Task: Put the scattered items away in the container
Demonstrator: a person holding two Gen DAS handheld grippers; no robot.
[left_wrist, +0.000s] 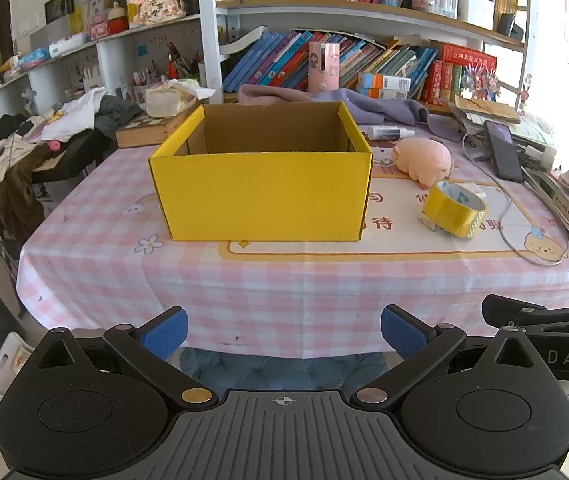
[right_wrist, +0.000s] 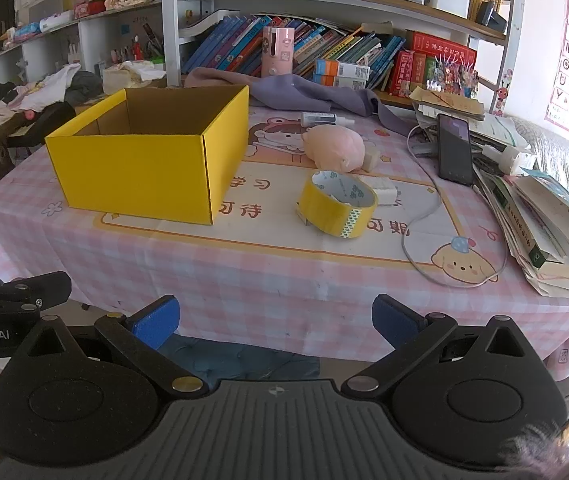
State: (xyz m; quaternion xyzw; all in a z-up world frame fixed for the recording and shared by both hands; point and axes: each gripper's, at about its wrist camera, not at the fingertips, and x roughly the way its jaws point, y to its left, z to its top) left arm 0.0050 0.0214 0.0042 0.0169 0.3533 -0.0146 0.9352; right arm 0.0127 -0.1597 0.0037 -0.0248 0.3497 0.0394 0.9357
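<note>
Yellow box sits open-topped on the pink checked tablecloth, straight ahead of my left gripper and well beyond its tips, while from my right gripper it lies ahead and to the left. Right of the box lie the scattered things: a yellow tape roll (standing tilted on its edge), a pink plush pig behind it, and a small white bottle further back. Both my pairs of jaws are spread wide and hold nothing, hanging off the table's near edge.

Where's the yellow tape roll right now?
The tape roll sits on the table right of the yellow box, just in front of the pink plush pig.
</note>
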